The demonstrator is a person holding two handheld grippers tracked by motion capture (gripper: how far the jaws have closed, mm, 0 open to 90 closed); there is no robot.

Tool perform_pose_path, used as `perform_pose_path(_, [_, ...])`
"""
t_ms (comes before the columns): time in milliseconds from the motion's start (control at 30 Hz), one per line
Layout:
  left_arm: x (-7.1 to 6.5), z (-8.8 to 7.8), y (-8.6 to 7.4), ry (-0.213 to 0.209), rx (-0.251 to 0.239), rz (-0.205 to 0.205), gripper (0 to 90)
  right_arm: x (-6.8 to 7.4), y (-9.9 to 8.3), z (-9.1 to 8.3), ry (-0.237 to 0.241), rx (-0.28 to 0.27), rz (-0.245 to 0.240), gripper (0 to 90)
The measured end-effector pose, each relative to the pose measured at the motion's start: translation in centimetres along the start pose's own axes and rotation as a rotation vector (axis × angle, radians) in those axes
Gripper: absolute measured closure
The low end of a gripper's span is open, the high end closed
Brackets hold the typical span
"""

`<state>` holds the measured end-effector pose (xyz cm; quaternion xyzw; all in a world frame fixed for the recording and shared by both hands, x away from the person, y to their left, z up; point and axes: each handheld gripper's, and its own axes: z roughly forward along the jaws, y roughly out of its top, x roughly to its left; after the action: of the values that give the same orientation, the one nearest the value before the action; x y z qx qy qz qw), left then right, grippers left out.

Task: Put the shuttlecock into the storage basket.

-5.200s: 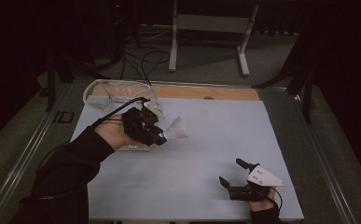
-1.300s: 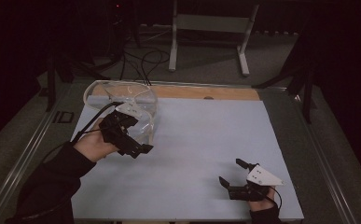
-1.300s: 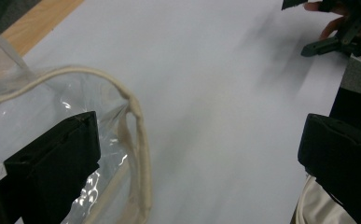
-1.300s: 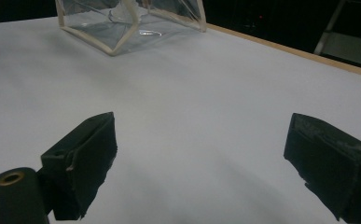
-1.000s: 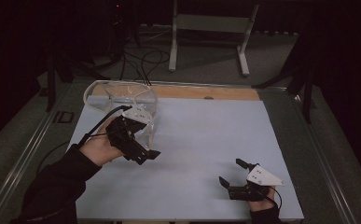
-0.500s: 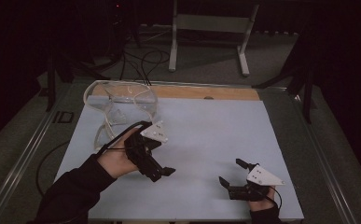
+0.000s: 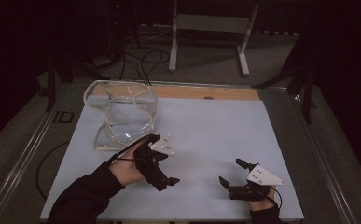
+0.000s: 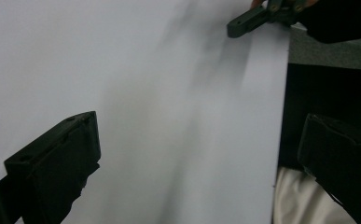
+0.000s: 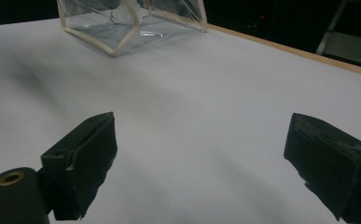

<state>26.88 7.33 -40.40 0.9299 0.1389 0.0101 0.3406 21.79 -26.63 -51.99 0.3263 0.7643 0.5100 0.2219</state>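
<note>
A clear plastic bag with cream edging (image 7: 122, 116) stands slumped at the back left of the white table top (image 7: 215, 126). My left gripper (image 7: 166, 170) hovers over the near middle of the table, in front of the bag and apart from it. Its jaws are open with nothing between them (image 8: 197, 163). My right gripper (image 7: 232, 172) rests near the front edge at the right, open and empty (image 9: 201, 158). In the right gripper view the bag (image 9: 127, 18) lies far ahead at the top left.
A wooden strip (image 7: 206, 92) runs along the table's far edge. Beyond it are a metal stand (image 7: 211, 28) and cables on the floor. In the left gripper view the table's front edge (image 8: 283, 116) is at the right, with one finger of the right gripper (image 8: 248, 21) at the top.
My left gripper has drawn back from the bag toward the near middle of the table, leaving the bag standing at the back left. The right gripper has not moved.
</note>
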Motion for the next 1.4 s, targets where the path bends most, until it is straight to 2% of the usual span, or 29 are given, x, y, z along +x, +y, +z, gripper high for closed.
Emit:
perform_pose_path(233, [-0.1,1.1,-1.6,0.014,0.014,0.036,0.0,0.0,0.0,-0.1,-0.003,0.005,0.002,9.1])
perform_pose_path(500, [0.1,2.4,-3.6,0.017,0.031,0.024,0.0,0.0,0.0,0.0,-0.003,0.009,0.001,9.1])
perform_pose_path(633, [0.3,2.8,-4.7,0.014,0.039,0.0,0.0,0.0,0.0,0.0,-0.003,0.01,0.0,9.1])
perform_pose_path(800, [0.6,3.1,-6.2,0.012,0.03,-0.021,0.0,0.0,0.0,0.0,-0.004,0.011,-0.002,9.1])
perform_pose_path(867, [0.6,3.1,-6.8,0.023,0.018,-0.033,0.0,0.0,0.0,0.0,-0.005,0.012,-0.003,9.1])
perform_pose_path(1167, [1.0,2.7,-9.4,0.031,0.012,-0.063,0.0,0.1,0.0,0.1,-0.004,0.015,-0.005,9.1])
perform_pose_path(1233, [1.1,2.5,-10.0,0.032,-0.007,-0.083,0.0,0.1,0.0,0.1,-0.004,0.014,0.0,9.1])
perform_pose_path(1400, [1.2,2.0,-11.3,0.04,-0.021,-0.107,0.0,0.1,0.0,0.1,-0.001,0.017,-0.001,9.1])
